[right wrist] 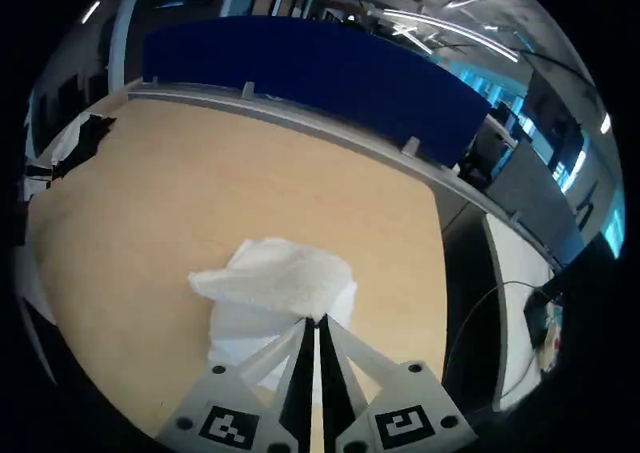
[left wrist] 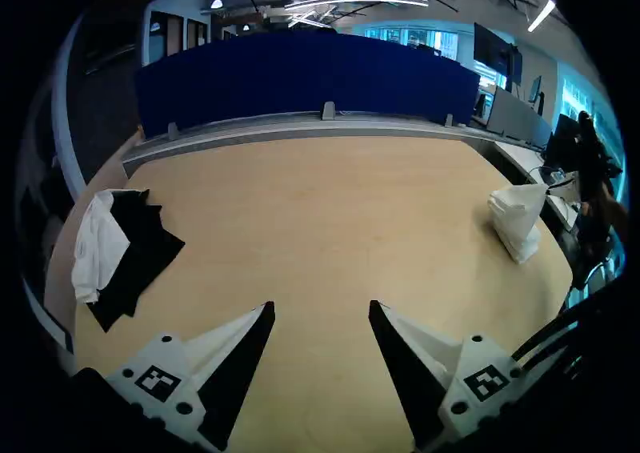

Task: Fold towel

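Left tool (left wrist: 320, 305) spread wide and holding nothing above the light wooden tabletop (left wrist: 336, 205), right tool (right wrist: 318, 322) closed with its fingertips pinching an edge of the folded white terry-cloth towel (right wrist: 276, 281) lying near the tabletop's right edge, heap of black and white cloths (left wrist: 120, 249) at far left

The left claw (left wrist: 320, 313) gapes over the table (left wrist: 336, 213), white towel (left wrist: 516, 217) far right, perhaps lifted by one corner.

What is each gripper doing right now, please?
Left gripper: open, holding nothing.
Right gripper: closed on the white towel.
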